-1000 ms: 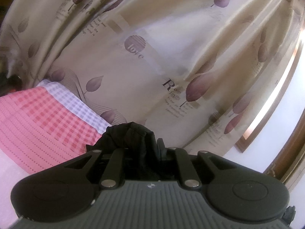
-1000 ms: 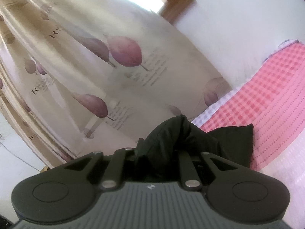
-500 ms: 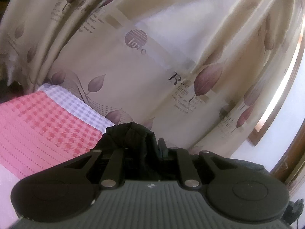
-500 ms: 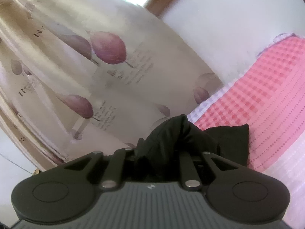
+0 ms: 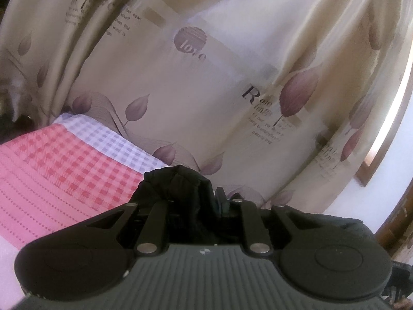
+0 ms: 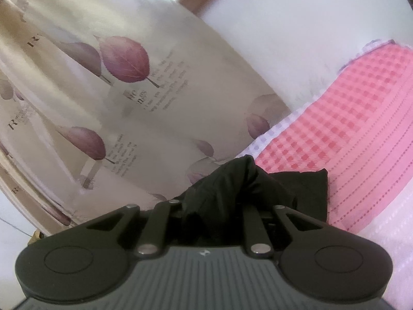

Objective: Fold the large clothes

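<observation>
The black garment (image 5: 178,186) bunches soft and matte — pinched in the left gripper (image 5: 201,201), whose jaws have just been opening slightly. The right gripper (image 6: 222,201) grips another fold above the pink checked blanket (image 6: 361,129).

A cream leaf-print curtain (image 5: 232,82) hangs behind a pink checked bedspread (image 6: 361,118), with a white wall (image 6: 309,20) alongside.

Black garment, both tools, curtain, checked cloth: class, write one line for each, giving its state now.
Black garment: bunched, gripped at two spots.
Left tool: shut on the black garment, jaws just eased a little wider.
Right tool: shut on the black garment.
Curtain: drawn, hanging in folds.
Checked cloth: spread flat.
</observation>
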Demonstrator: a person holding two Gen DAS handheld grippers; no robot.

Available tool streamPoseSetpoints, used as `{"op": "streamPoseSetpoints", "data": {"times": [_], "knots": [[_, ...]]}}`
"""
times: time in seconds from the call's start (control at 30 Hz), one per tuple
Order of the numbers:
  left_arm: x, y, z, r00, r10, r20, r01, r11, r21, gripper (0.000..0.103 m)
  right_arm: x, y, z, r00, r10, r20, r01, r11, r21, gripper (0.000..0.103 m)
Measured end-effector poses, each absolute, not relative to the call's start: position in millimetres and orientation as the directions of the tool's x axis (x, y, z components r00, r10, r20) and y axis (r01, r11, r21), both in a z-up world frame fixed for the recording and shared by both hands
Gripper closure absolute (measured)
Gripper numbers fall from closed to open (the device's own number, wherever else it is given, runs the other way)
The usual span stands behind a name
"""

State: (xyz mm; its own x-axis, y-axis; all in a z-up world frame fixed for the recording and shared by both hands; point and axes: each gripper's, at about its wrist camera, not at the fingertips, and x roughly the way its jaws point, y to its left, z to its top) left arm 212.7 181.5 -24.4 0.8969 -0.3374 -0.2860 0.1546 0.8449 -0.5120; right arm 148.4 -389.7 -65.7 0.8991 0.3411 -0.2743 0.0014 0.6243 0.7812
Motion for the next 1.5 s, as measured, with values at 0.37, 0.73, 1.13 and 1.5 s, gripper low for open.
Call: {"op": "streamPoseSetpoints", "data": {"times": [0.37, 0.73, 1.13, 1.5], "knots": [[235, 173, -43, 0.890, -0.319, -0.326, 0.127, 0.860, -0.494, 0.077, 173, -391, -96, 0.888, 0.334, -0.316, 0.058, 0.601, 0.797, 0.085], [240, 167, -53, 0.922, -0.226, -0.316, 0.044, 0.869, -0.493, 0.000, 182, -423, -107, 0.920, 0.306, -0.245, 0.086, 0.452, 0.888, 0.005], [236, 103, -25, 0.875, -0.397, -0.278, 0.249, 0.860, -0.445, 0.073, 178, -324, -29, 0.875, 0.428, -0.225, -0.239, 0.788, 0.567, 0.047], [274, 24, -47, 0.771, -0.520, -0.367, 0.421, 0.849, -0.318, 0.078, 251, -151, -55, 0.672, 0.565, -0.479, -0.418, 0.823, 0.383, 0.063]]}}
